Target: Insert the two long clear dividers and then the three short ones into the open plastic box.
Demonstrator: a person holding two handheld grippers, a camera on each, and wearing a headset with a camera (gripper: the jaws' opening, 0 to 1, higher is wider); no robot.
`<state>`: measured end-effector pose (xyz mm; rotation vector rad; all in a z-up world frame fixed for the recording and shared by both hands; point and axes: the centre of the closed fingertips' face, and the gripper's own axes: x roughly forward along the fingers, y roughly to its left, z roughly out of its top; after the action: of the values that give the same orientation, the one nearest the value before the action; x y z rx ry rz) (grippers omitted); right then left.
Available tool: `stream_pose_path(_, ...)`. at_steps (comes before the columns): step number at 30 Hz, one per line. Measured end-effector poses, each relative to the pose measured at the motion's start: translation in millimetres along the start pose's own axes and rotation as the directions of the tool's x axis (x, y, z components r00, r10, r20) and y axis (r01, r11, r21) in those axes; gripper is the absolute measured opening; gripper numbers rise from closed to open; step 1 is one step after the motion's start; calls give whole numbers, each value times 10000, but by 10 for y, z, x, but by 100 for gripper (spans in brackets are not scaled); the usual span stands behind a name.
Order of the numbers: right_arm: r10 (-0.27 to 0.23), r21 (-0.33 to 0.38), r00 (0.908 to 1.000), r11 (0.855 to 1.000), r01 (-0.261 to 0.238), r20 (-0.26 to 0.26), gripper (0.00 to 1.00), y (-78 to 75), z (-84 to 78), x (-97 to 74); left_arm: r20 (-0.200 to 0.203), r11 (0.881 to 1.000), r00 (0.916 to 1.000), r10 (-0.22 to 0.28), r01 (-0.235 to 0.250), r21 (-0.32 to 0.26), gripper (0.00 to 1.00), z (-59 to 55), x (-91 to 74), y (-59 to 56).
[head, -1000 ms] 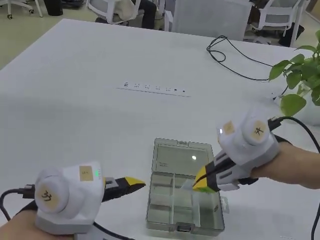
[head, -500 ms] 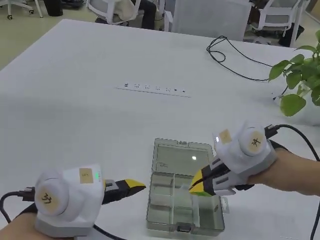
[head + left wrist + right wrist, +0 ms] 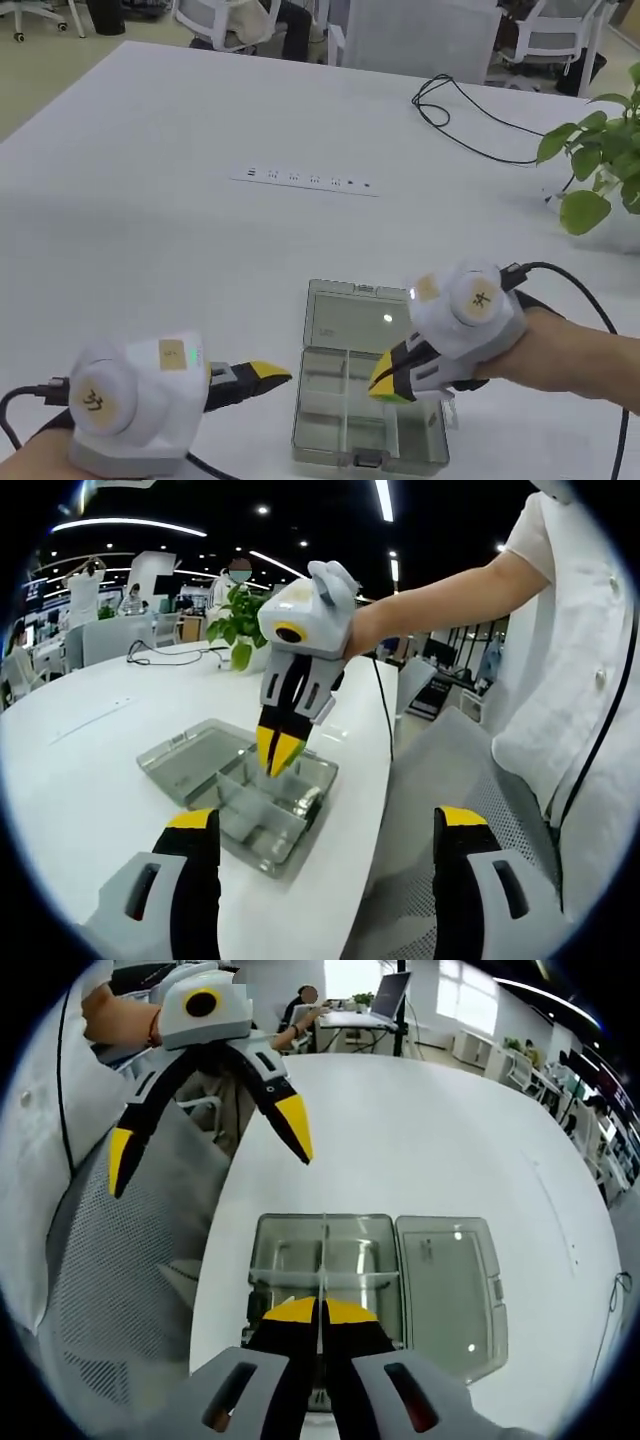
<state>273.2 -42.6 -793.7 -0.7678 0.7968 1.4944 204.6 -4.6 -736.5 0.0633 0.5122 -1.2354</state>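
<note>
The clear plastic box (image 3: 300, 418) lies near the table's front edge, its lid (image 3: 352, 312) folded flat away from me. Clear dividers stand inside it, splitting it into compartments. My right gripper (image 3: 385, 383) hovers over the box's middle, shut on a thin clear divider (image 3: 322, 1265) that I see edge-on over the box (image 3: 268, 1260). In the left gripper view, the right gripper (image 3: 278, 752) points down into the box (image 3: 250, 845). My left gripper (image 3: 266, 377) is held left of the box, open with nothing in it (image 3: 325, 830); it also appears in the right gripper view (image 3: 208, 1145).
A recessed socket strip (image 3: 305, 180) sits mid-table. A black cable (image 3: 470, 125) loops at the back right, and a potted plant (image 3: 600, 165) stands at the right edge. Office chairs stand beyond the table. White tabletop spreads left of the box.
The right gripper has moved left and lower over the box, still shut on the divider. The left gripper has stayed where it was.
</note>
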Motion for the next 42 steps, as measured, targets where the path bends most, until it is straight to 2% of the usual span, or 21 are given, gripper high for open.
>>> stream_pose_path(11,55,-192,9965,9998,-71,-830,3,6,-118,177,-24,10000,10000,-22,22,-19,90,-17,4,4)
stream_pose_path(15,65,-213,9954,9997,-86,-958,3,8,-133,190,-20,10000,10000,-13,13,-25,90,-17,1,9)
stream_pose_path(39,-158,-257,9947,9996,132,-1012,3,0,-168,216,-37,10000,10000,-19,19,40,89,-6,2,-10)
stream_pose_path(42,-201,-179,9957,9997,186,-905,9,2,-161,210,-33,10000,10000,-15,15,29,90,2,-5,-14)
